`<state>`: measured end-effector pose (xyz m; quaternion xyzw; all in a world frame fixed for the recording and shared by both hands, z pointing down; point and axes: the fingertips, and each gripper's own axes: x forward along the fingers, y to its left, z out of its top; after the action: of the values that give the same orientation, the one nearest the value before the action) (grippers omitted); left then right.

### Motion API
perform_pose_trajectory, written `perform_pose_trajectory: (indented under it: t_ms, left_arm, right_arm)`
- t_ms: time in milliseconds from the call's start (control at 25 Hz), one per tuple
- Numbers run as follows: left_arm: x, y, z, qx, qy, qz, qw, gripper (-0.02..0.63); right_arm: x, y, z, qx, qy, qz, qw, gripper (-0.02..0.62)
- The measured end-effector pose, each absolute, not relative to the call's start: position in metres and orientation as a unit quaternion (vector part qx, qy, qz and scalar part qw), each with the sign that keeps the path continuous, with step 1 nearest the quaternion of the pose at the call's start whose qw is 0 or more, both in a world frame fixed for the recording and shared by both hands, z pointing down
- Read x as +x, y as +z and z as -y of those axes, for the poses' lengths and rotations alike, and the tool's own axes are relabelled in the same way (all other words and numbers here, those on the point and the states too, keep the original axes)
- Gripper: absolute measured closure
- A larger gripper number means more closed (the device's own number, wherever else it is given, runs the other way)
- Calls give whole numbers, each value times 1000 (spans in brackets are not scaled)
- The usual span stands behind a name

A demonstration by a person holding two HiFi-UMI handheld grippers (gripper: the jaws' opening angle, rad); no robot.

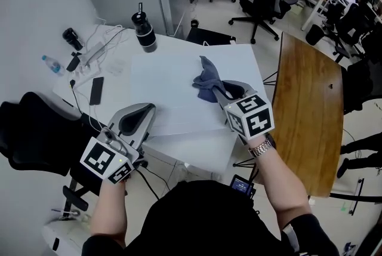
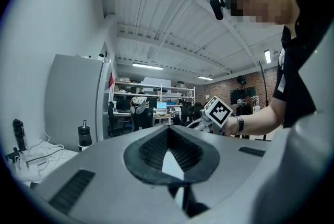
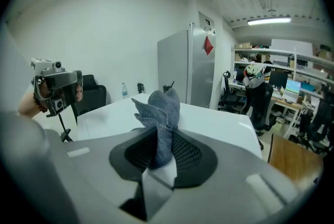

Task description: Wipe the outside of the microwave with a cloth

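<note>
1. On the white counter [image 1: 167, 43] stands a white box-shaped body [image 1: 173, 93], which by the task would be the microwave, seen from above. It looks rigid, smooth and heavy enough that a light wiping stroke should not shift it. No door or handle can be made out from here.

2. Toward the right of that flat top lies the blue-grey cloth [image 1: 209, 83], bunched, with one end caught by the right gripper [image 1: 230, 92]. It appears soft, light and limp. It will likely fold over itself and trail behind a stroke rather than push ahead of one.

3. The right gripper's jaws are pinching a gathered fold of the cloth [image 3: 159, 113], and the loose remainder stands up in a ruffle beyond them. The hold looks narrow. A deeper bite on a thicker wad would probably keep a pad of fabric under the jaws, so that fabric and not plastic meets the white surface [image 3: 209, 118].

4. The left gripper [image 1: 140, 111] sits near the front left corner of the top. Its jaws are pressed together with nothing between them [image 2: 169, 160], so it carries no share of the cloth. It could steady the casing if the wiping drags on it.
</note>
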<state>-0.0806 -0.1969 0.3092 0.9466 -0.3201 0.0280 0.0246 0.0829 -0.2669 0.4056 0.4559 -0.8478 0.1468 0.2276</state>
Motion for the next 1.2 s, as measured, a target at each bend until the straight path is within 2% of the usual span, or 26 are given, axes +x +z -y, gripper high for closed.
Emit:
perform_pose_trajectory:
  t_ms: [520,1200]
  left_arm:
    - [-2,307,177,950,50,306,20,601]
    - [64,311,161,951,61,302,29,601]
  right_arm:
    - [163,399,251,475,152,846,191,512]
    - [251,402,246,508,144,834,159,512]
